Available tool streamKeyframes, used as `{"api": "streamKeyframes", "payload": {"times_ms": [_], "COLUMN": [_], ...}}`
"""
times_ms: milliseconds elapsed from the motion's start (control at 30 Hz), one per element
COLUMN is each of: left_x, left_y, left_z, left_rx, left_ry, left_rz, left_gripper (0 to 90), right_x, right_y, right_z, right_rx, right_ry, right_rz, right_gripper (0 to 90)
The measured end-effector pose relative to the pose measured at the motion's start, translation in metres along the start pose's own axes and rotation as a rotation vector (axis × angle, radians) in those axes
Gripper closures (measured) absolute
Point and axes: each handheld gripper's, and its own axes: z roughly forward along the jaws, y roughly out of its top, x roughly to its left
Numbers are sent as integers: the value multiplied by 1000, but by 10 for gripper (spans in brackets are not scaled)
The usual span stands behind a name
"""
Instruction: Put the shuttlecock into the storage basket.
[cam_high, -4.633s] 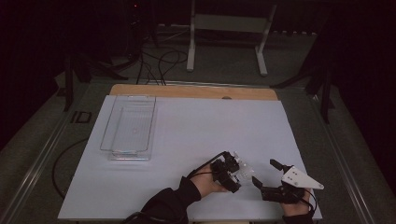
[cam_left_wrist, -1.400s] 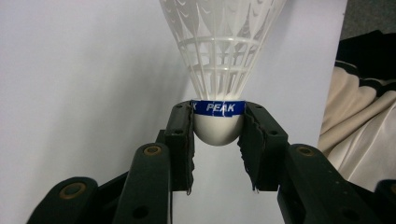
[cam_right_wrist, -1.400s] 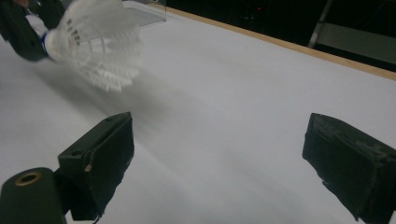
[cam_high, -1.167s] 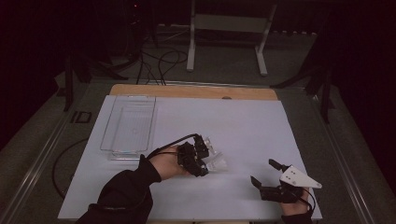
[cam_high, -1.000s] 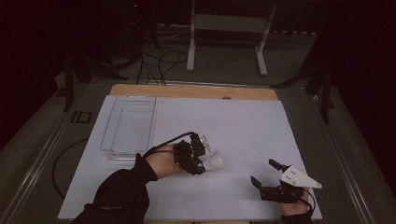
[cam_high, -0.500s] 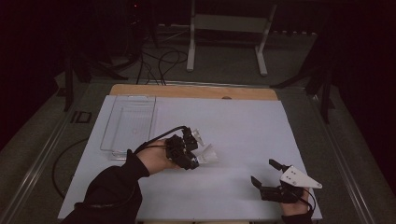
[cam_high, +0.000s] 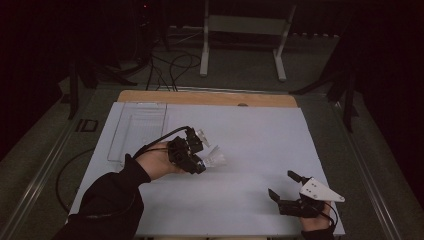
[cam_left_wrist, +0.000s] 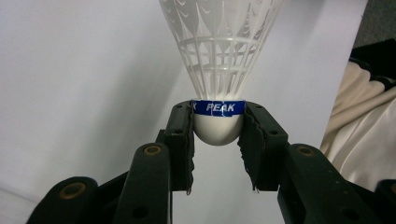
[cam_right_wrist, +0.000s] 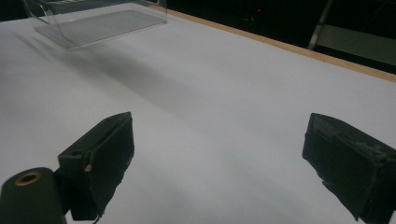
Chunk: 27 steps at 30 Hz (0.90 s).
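Observation:
A white plastic shuttlecock with a blue band marked PEAK is clamped by its round cork base between the pads of my left gripper. In the high view that left gripper hovers over the middle-left of the white table, the shuttlecock sticking out to its right. A clear plastic tray lies just beyond it at the back left. My right gripper rests near the front right edge, jaws wide apart with nothing between them. Its own view has both black pads over bare table and the tray far off.
The white table sheet has a wooden strip along its far edge. A cable trails from the left gripper over the hand. Beyond the table stand a metal frame and loose cables on a dark floor.
My left gripper has carried the shuttlecock leftward and away from the front edge, toward the clear tray, rising a little. The right gripper has stayed put.

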Motion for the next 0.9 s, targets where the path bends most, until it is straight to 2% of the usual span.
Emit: {"api": "streamKeyframes", "payload": {"times_ms": [233, 300, 433, 900], "left_x": [5, 7, 10, 23], "left_y": [-3, -4, -6, -21], "left_z": [-9, -12, -18, -40], "left_rx": [0, -9, -10, -47], "left_ry": [-3, -6, 5, 10], "left_rz": [-10, -25, -28, -73], "left_gripper": [664, 664, 664, 664], "right_x": [0, 0, 0, 0], "right_y": [0, 0, 0, 0], "right_z": [0, 0, -1, 0], "right_rx": [1, 1, -1, 2], "right_ry": [-2, -3, -5, -1], "right_rz": [0, -1, 1, -1], "right_gripper": [89, 90, 89, 90]}}
